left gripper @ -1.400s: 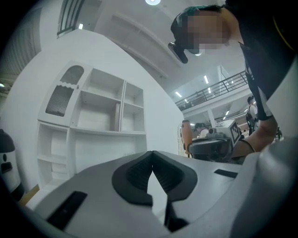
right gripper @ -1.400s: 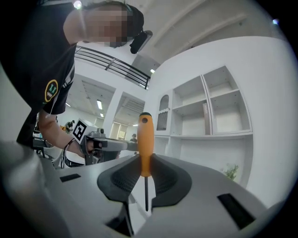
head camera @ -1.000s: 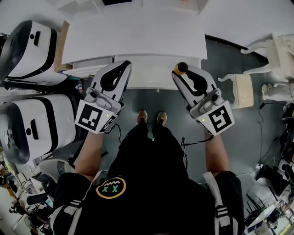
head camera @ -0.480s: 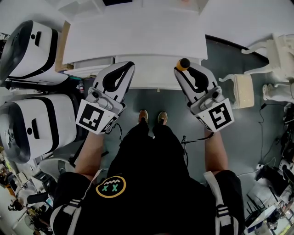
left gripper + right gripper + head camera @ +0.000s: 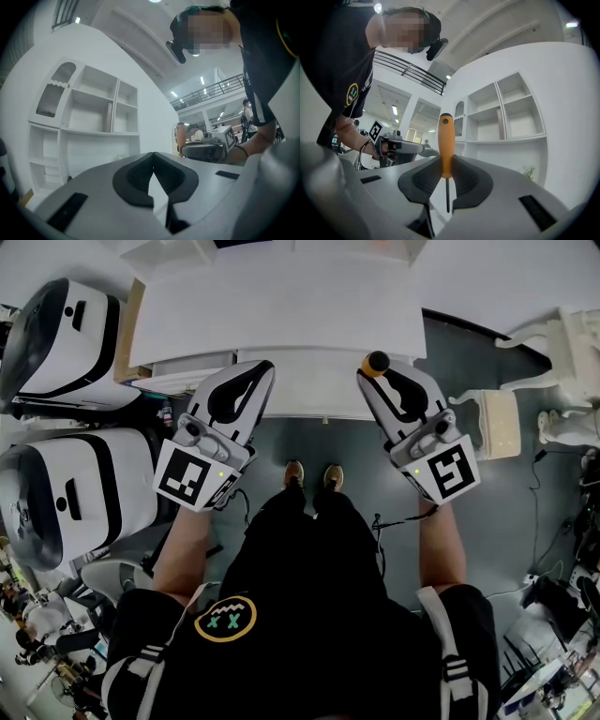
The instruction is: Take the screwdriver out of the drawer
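Two hand-held grippers reach toward a plain white bench (image 5: 281, 306) in the head view. The left gripper (image 5: 255, 373) carries nothing. The right gripper (image 5: 379, 377) has the round butt of an orange-handled screwdriver (image 5: 377, 362) poking up at its tips. It sits over the white drawer panel (image 5: 309, 385) that juts from under the bench edge, though from above I cannot tell whether that drawer is pulled out or pushed in. Bulky white machines with black bands (image 5: 66, 493) crowd the person's left side, and a white carved stool (image 5: 495, 424) stands on the dark grey floor (image 5: 525, 502) to the right. Neither lies between the grippers and the bench. The left gripper view shows its jaws pressed together at the tips with nothing between them, a white shelf unit (image 5: 89, 112) beyond. The right gripper view shows its jaws pinching the screwdriver low on the handle, which stands upright with the thin dark shaft hanging below the pads. The tool looks clear of the drawer, so the taking-out seems essentially done. What is left is probably only to set it down somewhere — likely the bench top — and perhaps to shut the drawer.
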A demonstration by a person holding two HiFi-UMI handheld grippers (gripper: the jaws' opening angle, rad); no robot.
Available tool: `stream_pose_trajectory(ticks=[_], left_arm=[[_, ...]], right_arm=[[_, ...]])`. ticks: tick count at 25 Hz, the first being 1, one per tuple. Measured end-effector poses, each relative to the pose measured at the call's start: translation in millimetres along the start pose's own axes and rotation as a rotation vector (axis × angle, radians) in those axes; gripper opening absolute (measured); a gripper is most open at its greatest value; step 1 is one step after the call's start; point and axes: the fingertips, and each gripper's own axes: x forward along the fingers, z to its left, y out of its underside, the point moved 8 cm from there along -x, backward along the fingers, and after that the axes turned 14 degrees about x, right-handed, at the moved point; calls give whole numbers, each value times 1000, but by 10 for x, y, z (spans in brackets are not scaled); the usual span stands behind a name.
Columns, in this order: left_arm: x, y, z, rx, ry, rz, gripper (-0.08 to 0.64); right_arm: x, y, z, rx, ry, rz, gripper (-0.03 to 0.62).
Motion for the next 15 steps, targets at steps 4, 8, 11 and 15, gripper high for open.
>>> stream_pose_trajectory(ticks=[4, 8, 11, 15], left_arm=[[-4, -15, -12, 5, 3, -3, 17], [-8, -29, -8, 7, 3, -2, 17], [-10, -39, -8, 8, 3, -2, 17], [-20, -43, -16, 10, 3, -5, 17]], right_arm=[[-3, -9, 6, -6, -1, 1, 83], [-4, -21, 8, -7, -2, 1, 84], [-4, -26, 12, -8, -3, 3, 83], [-2, -29, 26, -11, -4, 1, 83]])
